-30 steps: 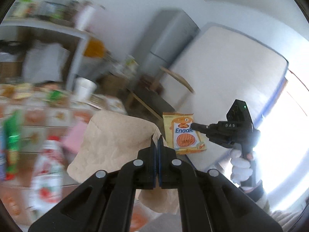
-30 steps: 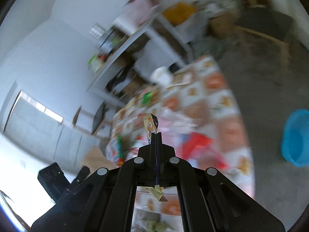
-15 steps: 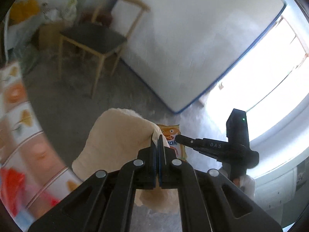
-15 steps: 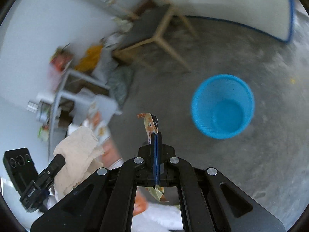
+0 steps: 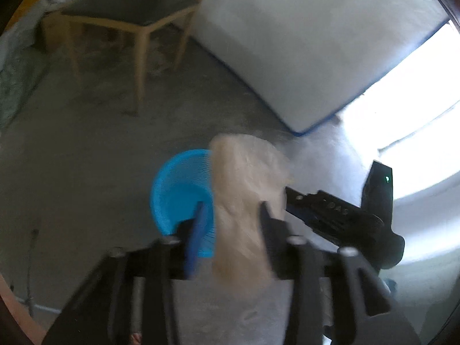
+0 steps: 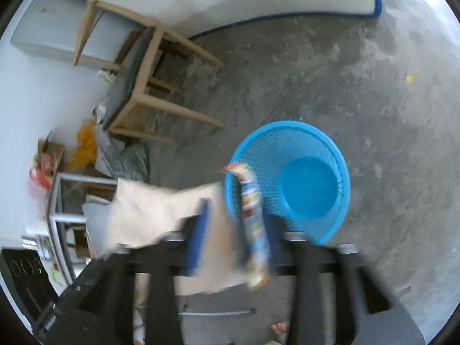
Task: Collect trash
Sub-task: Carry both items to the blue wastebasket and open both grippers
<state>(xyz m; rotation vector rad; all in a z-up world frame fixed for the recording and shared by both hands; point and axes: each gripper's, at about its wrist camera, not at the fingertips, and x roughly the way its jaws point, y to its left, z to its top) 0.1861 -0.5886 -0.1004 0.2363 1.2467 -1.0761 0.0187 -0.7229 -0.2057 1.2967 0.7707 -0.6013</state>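
Left wrist view shows the left gripper (image 5: 230, 224) with its two fingers spread wide apart, and the brown paper (image 5: 244, 210) is in the gap between them, blurry, so it looks let go and dropping. Below it, a bit to the left, sits the blue basket (image 5: 175, 189) on the grey floor. Right wrist view shows the right gripper (image 6: 238, 230) with its fingers wide apart too, and the snack wrapper (image 6: 253, 215) hangs loose between them, over the near rim of the basket. I think the step is dropping the trash into the basket. To do it well, both grippers should be right over the hole, not over the rim, since thin paper can drift and land on the floor. The brown paper looks more to the side of the basket, so it may miss. Only the right view shows the round bottom of the basket, and I see no trash in it yet. It also shows a shelf (image 6: 57, 201) and the wooden chair (image 6: 138, 80) lying sideways in the picture. Only the left view shows the bright window (image 5: 417, 100) and the other gripper from the side.
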